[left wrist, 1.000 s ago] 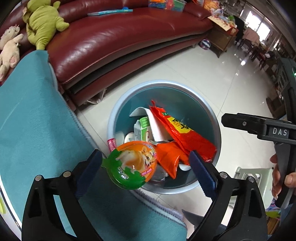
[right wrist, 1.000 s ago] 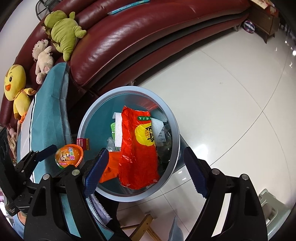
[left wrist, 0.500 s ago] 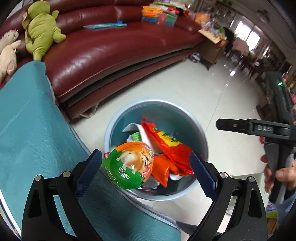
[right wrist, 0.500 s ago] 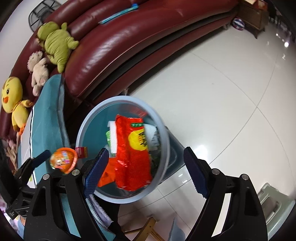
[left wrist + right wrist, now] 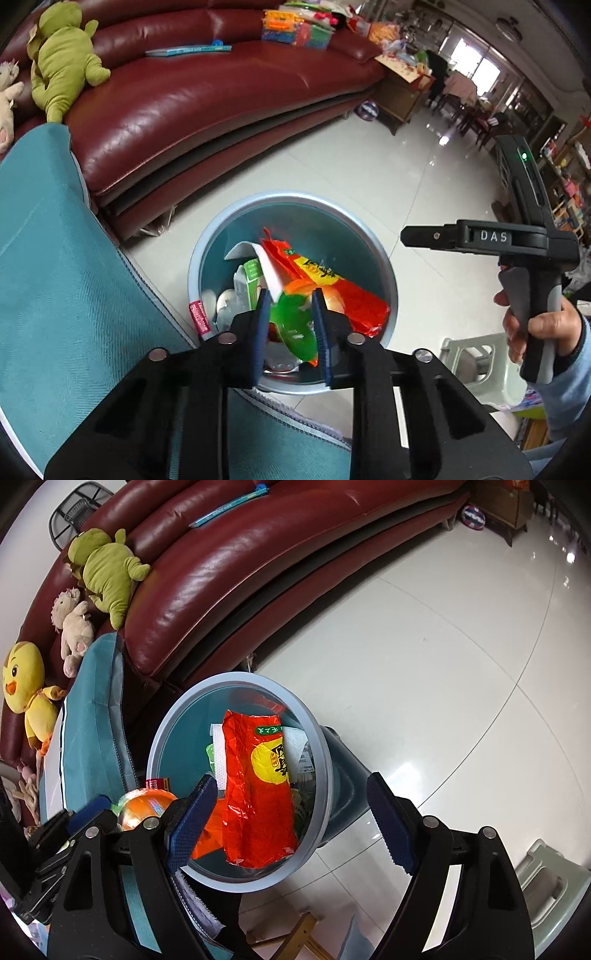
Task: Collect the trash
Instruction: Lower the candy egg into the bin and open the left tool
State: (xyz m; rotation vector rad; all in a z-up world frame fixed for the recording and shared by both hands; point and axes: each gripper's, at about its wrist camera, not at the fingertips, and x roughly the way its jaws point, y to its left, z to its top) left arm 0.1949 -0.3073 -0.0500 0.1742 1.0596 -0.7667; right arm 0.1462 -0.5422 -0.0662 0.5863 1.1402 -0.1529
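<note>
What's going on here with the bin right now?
A person holds a gripper in each hand over a grey trash bin beside a teal cushion. The left gripper is closing its jaws on a green-rimmed snack lid above the bin. The right gripper hangs open, empty. A red snack bag already lies inside.

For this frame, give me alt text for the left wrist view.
The left gripper is closing on a green-rimmed snack cup lid above a round bin of wrappers. A red sofa lies beyond; the right gripper hovers alongside.
</note>
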